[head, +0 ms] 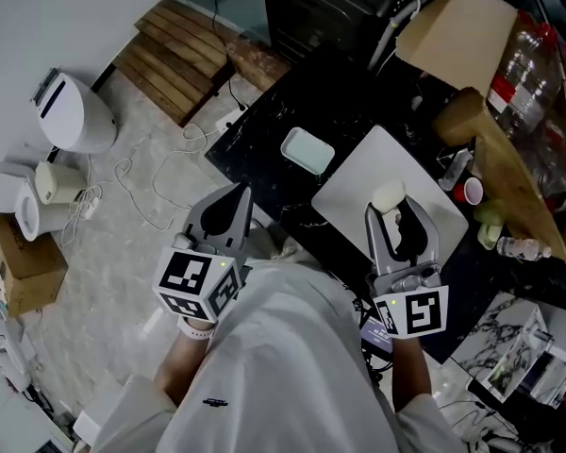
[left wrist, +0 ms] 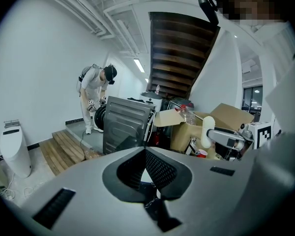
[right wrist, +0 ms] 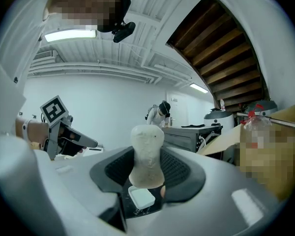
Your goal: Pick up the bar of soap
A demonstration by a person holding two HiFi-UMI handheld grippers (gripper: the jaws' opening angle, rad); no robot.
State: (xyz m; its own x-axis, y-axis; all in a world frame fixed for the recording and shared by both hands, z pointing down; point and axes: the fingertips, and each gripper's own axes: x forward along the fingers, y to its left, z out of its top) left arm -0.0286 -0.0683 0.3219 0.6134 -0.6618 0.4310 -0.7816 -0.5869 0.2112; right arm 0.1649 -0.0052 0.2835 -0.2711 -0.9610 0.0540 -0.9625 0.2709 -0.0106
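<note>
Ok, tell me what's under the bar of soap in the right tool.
The bar of soap, gripped in the right tool, is over a white board on the black table. The patch of board straight below is covered by soap and tool.

Head view looks steeply down on left tongs point(head: 240, 198) and right tongs point(head: 390, 208); each tongs view catches the other.
</note>
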